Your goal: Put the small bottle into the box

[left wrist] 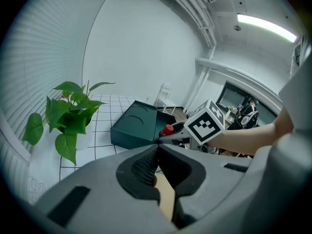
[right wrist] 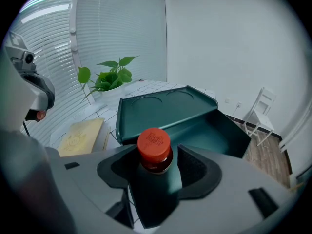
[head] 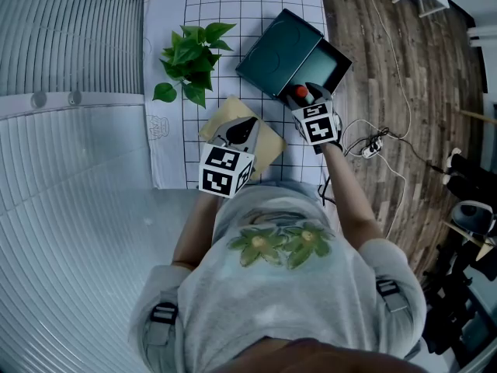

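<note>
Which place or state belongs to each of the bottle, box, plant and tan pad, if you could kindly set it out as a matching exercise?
1 bottle
2 box
3 plant
4 tan pad

a open
b below the left tool
c held in the right tool
d left of the box in the head view

Pairs: 1-c, 2-a, 3-d, 4-b.

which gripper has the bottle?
The right gripper: its jaws are shut on the red-capped bottle. The left gripper has no bottle between its jaws.
</note>
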Available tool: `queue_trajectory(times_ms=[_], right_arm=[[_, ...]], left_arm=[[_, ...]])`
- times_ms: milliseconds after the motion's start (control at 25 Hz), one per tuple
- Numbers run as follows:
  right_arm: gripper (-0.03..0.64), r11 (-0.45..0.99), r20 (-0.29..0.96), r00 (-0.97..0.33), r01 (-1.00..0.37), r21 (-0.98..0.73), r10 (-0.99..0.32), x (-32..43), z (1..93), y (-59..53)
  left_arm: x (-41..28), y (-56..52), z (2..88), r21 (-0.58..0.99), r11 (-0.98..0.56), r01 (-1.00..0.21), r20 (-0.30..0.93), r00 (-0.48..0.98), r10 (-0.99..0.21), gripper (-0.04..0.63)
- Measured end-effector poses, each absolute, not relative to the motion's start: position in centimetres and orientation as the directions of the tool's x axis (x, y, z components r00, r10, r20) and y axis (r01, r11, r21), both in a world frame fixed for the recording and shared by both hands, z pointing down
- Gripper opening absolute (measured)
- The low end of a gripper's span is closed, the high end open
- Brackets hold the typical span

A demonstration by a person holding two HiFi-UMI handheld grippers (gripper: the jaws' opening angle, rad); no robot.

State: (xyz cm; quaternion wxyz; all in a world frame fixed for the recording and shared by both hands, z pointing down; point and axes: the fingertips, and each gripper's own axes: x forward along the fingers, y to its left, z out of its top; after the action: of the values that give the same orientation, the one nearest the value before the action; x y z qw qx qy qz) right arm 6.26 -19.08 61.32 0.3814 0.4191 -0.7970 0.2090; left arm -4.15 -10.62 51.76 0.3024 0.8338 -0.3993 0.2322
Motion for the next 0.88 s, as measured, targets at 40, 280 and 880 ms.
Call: queue_trajectory(times_ms=[40,280,880], right_arm=[[0.219,0.559,0.78,-0.362,-0.829,-0.019,-0.51,6.3,61.1,-19.0],[0.219,0.547,0.757,-0.379,-0.836,-0.034,-0.532,6.7,59.4,-18.5],[0.218,0.52,0.701,-0.416,-0.851,-0.076,-0.579,7.0,56.0,-14.7]], left_arm=[[-4.1,-10.6,51.7,0.318,-0.5,-0.805,0.628,0.574,-0.526,0.008],[-3.7,-10.6,51.1,0.31,-0.514,-0.8,0.617,0.58,-0.531,0.008],[-2.6,-10.1,49.5,0.289,-0.55,-0.783,0.588,0.599,-0.544,0.008]])
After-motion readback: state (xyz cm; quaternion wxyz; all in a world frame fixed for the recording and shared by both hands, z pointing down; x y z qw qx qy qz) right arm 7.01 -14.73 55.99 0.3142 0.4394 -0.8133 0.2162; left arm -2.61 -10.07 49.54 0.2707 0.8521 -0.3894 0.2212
